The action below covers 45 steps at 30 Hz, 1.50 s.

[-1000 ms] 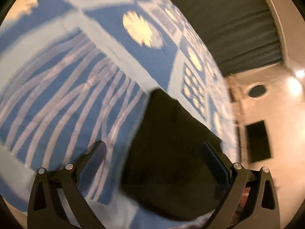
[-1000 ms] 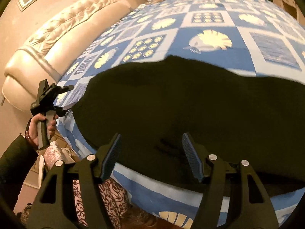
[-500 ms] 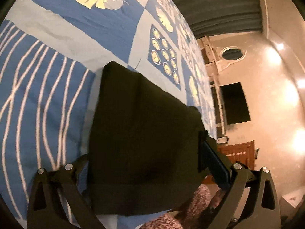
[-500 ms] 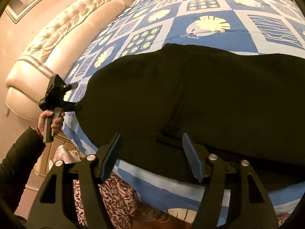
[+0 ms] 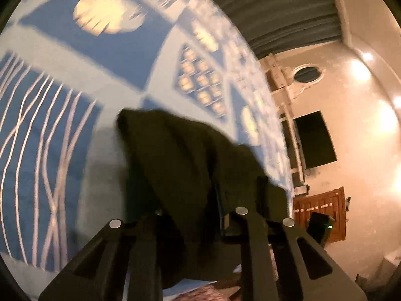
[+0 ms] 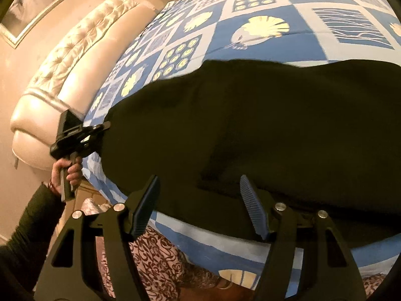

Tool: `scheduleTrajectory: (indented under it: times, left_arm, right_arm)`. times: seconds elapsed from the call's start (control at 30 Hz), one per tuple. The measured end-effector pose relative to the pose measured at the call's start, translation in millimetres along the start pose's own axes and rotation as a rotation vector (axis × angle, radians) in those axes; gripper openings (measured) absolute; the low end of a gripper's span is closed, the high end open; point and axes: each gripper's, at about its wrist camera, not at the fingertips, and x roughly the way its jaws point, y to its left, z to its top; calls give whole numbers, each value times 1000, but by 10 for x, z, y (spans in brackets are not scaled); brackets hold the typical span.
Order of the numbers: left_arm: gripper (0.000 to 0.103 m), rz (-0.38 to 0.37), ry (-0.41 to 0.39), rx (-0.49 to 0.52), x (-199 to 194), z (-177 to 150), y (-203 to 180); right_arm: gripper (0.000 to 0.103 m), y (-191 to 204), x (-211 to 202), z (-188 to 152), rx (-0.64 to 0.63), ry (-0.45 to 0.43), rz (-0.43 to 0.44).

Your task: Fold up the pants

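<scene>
- Pants [image 6: 263,135]: the dark garment lies spread across the near part of the blue shell-patterned bedspread [image 6: 263,7], its near edge running along the side of the bed.
- At far left in the right wrist view, a hand [image 6: 65,173] holds the left gripper [image 6: 106,126] at the left end of the cloth. Its jaws are closing, and in the left wrist view that end of the pants [image 5: 190,155] sits bunched between them, so I judge the pinch is taking hold.
- For a clean fold, this grip wants all the layers at that end, not just the top one; the blur hides how many are caught.
- Right gripper [image 6: 200,200]: its jaws stand spread and pinch nothing, hovering over the near edge of the pants.
- It should probably come down and take the near edge before any lift, so both ends travel together.
- Risk: lifting the left end alone may drag the cloth sideways off the bed edge or leave a skewed crease.
- The padded headboard [image 6: 62,57] behind the left gripper is clear of the work.
</scene>
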Motion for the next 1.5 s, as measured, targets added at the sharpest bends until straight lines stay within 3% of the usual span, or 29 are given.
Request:
scheduleTrajectory:
  times: [0.13, 0.27, 0.33, 0.37, 0.47, 0.6, 0.7, 0.77, 0.83, 0.9, 0.93, 0.97, 1.0, 1.17, 1.33, 1.5]
  left_arm:
    - [17, -57, -33, 95, -3, -4, -696]
    - [17, -90, -21, 184, 195, -55, -1398]
    - [15, -142, -12, 215, 309, -98, -1714]
    - [13, -180, 3, 232, 454, -129, -1966]
    - [12, -142, 61, 350, 850, -316, -2446]
    - [11, -132, 185, 396, 1662, -628, -2719]
    - [10, -99, 277, 389, 2257, -902, -2691]
    - [10, -92, 319, 353, 2448, -1029, -2637]
    - [11, -117, 322, 373, 2467, -1124, -2741]
    - [18, -129, 284, 423, 2316, -1178, -2884]
    - [42, -133, 263, 438, 2215, -1199, -2917]
    - [78, -121, 217, 453, 2068, -1182, -2931]
    - [87, -92, 155, 462, 1909, -1148, -2908]
    - [87, 4, 3, 402, 1402, -883, -2437]
    - [87, 94, -91, 148, 1080, -740, -1587]
    - [87, 155, -153, 19, 914, -694, -1051]
  right_arm:
    - [66, -191, -285, 158, 24, -25, -22]
    - [67, -431, -567, 234, 80, -42, -14]
    - [69, -556, -705, 225, 102, -50, -11]
    - [71, -612, -774, 207, 109, -56, -14]
    - [73, -757, -934, 136, 121, -72, -16]
    - [73, -992, -1092, 27, 193, -105, 26]
    - [73, -1107, -1088, 10, 238, -87, 83]
    - [73, -1164, -1081, 7, 263, -81, 107]
    - [73, -1220, -1052, 13, 287, -63, 151]
    - [74, -1239, -1037, 21, 292, -60, 164]
    - [74, -1250, -1009, 43, 290, -55, 178]
    - [74, -1254, -979, 69, 290, -48, 190]
    - [74, -1258, -932, 111, 291, -41, 209]
    - [74, -1169, -663, 347, 274, -14, 274]
    - [74, -1078, -194, 575, 251, 42, 255]
    - [74, -883, 210, 573, 254, 127, 326]
